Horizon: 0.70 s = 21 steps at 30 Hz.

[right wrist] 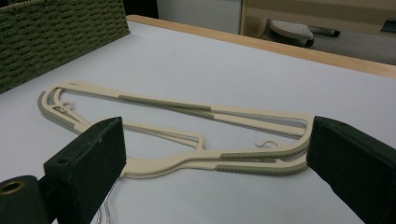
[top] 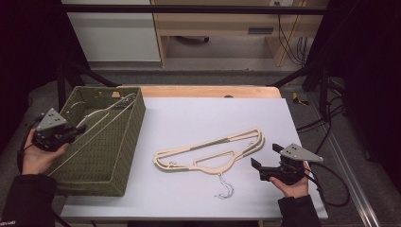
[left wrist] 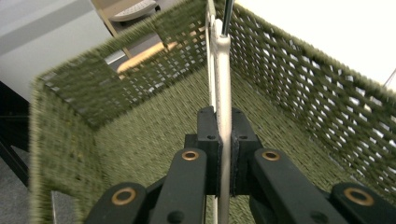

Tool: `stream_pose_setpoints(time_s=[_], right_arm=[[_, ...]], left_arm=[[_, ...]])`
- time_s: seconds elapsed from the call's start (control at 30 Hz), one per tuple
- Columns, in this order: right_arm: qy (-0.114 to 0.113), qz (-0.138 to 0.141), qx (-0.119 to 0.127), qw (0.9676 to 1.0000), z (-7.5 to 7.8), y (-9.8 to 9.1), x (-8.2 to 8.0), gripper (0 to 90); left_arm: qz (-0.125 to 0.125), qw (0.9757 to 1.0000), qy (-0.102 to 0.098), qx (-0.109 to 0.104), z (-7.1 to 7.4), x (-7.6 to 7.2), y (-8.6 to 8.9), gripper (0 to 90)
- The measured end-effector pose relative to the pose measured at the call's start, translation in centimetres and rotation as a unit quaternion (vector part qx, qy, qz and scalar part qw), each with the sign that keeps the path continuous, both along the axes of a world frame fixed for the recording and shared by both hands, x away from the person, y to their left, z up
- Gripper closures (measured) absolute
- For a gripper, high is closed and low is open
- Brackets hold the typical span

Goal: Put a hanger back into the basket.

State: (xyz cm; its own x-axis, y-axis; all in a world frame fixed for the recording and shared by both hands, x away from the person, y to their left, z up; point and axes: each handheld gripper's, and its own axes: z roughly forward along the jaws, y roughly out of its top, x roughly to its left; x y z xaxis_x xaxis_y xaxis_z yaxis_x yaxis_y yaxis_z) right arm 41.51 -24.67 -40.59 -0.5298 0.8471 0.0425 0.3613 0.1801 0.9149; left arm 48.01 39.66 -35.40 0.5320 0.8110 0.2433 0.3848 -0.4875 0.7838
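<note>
A pale sheet covers the table (top: pixel 198 118), with a strip of wood showing along its far edge and dark floor and cables around it. In your left hand, the left gripper (left wrist: pixel 223 154) has its jaws pressed together on a cream hanger (left wrist: pixel 223 84), gripping one thin arm of it edge-on, so the hanger runs straight away from the pads toward the far wall of the green woven basket (left wrist: pixel 299 93). In the high view the hanger (top: pixel 101 113) slants inside the basket (top: pixel 101 179), its far end up near the far rim, while the left gripper (top: pixel 71 131) sits at the basket's left wall. The basket stands on the left part of the table, its right wall next to the open sheet. Out on the sheet, well apart from the basket, two more cream hangers (top: pixel 213 151) lie flat, stacked together, with their wire hooks (top: pixel 224 187) pointing toward you. Your right gripper (top: pixel 267 163) rests just beside the right end of that pair, jaws spread wide and holding nothing; in its own view the stacked hangers (right wrist: pixel 187 135) lie just beyond the two black pads.
</note>
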Motion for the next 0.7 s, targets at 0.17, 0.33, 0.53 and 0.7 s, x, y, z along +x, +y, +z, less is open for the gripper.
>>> stream_pose_setpoints(time_s=[0.17,0.33,0.53,0.7], right_arm=[[0.000,0.001,-0.001,1.0000,-0.1,0.1,0.0,5.5],[0.000,0.001,-0.001,1.0000,-0.1,0.1,0.0,5.6],[0.001,0.003,-0.003,1.0000,-0.2,0.3,0.0,5.6],[0.001,0.003,-0.002,1.0000,-0.2,0.3,0.0,5.7]], left_arm=[[0.006,0.9999,-0.001,0.009,-2.1,-0.1,-0.9,85.6],[0.007,0.9999,0.008,0.013,-3.2,-0.3,-1.4,84.8],[-0.010,0.9980,0.047,0.040,-3.9,-0.3,-2.5,82.2],[-0.030,0.9945,0.072,0.069,-4.2,-0.3,-3.5,79.6]])
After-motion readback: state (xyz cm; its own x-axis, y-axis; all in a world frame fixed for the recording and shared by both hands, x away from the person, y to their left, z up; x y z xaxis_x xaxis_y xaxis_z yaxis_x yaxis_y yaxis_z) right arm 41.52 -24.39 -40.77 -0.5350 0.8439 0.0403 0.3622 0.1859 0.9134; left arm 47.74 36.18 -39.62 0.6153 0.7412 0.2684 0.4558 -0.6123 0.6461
